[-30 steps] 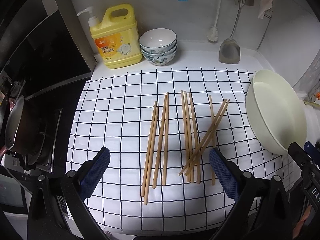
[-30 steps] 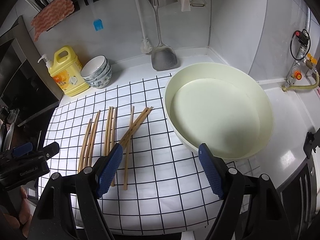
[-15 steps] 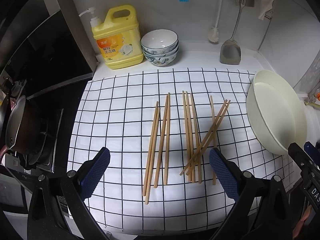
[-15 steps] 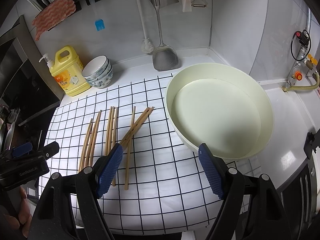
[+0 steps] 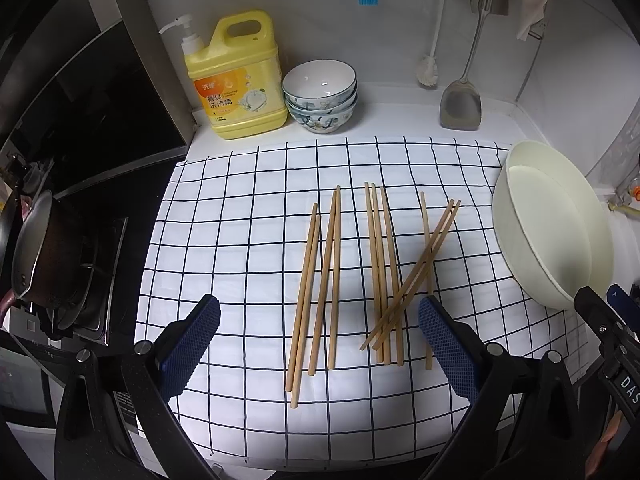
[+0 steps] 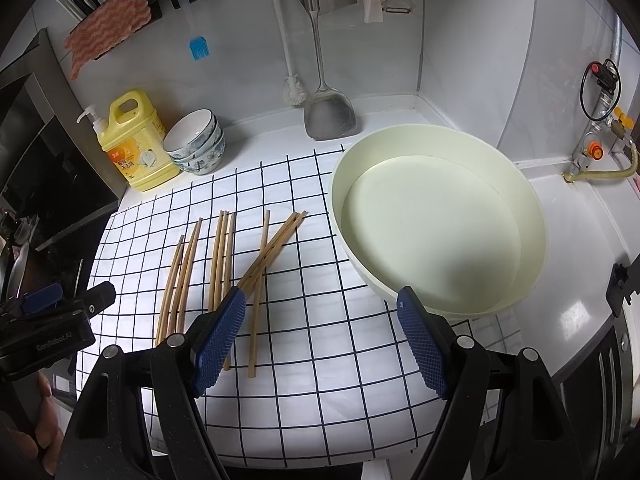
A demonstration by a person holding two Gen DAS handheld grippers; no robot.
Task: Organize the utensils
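Observation:
Several wooden chopsticks (image 5: 328,276) lie on a white black-grid cloth (image 5: 248,240). One group lies parallel on the left. Another group (image 5: 384,272) lies to the right, with two crossed chopsticks (image 5: 416,272) over it. They also show in the right wrist view (image 6: 224,256). A large cream basin (image 6: 440,224) stands empty at the cloth's right edge; it also shows in the left wrist view (image 5: 556,224). My left gripper (image 5: 320,344) is open and empty above the chopsticks' near ends. My right gripper (image 6: 320,336) is open and empty, between chopsticks and basin.
A yellow detergent bottle (image 5: 236,80) and stacked bowls (image 5: 320,96) stand at the back wall. A metal spatula (image 5: 460,108) and a brush (image 5: 428,76) hang there. A stove with a pan (image 5: 44,256) is at the left. A gas valve (image 6: 600,140) is at the right.
Both views have drifted slightly; the left gripper has shifted a little, with the scene sliding right and down. Nothing on the cloth has moved. Both grippers stay open.

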